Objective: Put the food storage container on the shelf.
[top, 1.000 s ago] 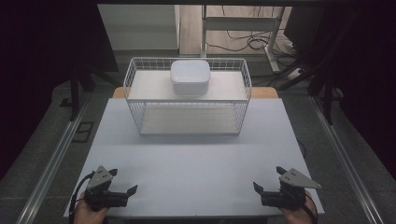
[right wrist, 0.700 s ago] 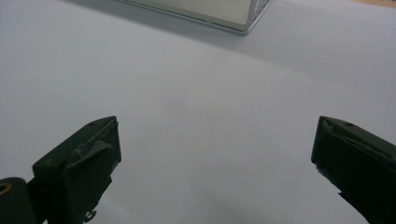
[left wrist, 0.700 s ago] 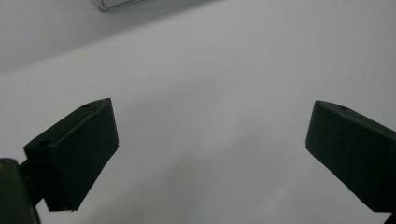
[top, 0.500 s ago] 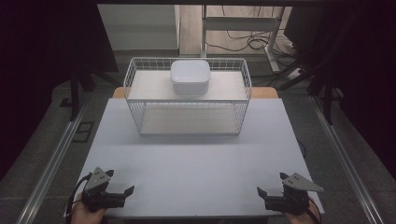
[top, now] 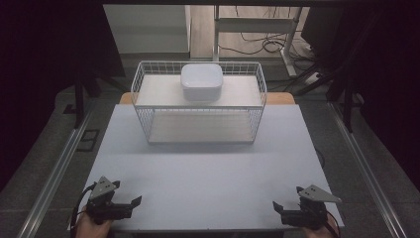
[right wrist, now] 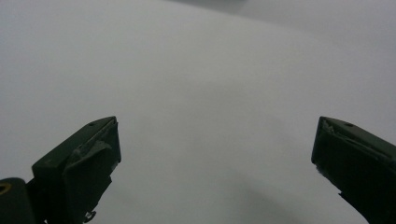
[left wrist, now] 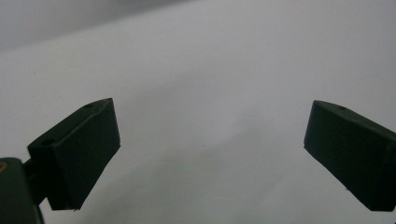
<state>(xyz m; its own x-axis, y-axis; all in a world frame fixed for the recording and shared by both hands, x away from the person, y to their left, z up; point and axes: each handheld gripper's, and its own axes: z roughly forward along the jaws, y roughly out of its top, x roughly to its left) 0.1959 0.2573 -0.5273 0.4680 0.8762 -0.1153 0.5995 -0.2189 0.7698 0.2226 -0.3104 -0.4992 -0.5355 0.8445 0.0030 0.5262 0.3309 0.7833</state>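
My left gripper (top: 131, 207) rests at the table's near left corner, held by a hand, jaws pointing inward. In the left gripper view, the left gripper (left wrist: 210, 144) is open, with bare white tabletop between its black jaws. At the near right corner, my right gripper (top: 279, 213) mirrors it. The right gripper view has the right gripper (right wrist: 215, 163) open too, over plain white surface. A white wire basket (top: 198, 107) stands at the back middle of the table. A white rounded-square container (top: 201, 82) sits on its upper shelf, far from both grippers.
The white table (top: 208, 168) spans most of the high view, with metal rails (top: 59, 168) along both sides on the floor. Dark furniture legs and cables (top: 262, 44) lie beyond the far edge.
Both grippers have drawn back slightly toward the near edge of the table. Their jaws stay open, and the basket and container have not moved.
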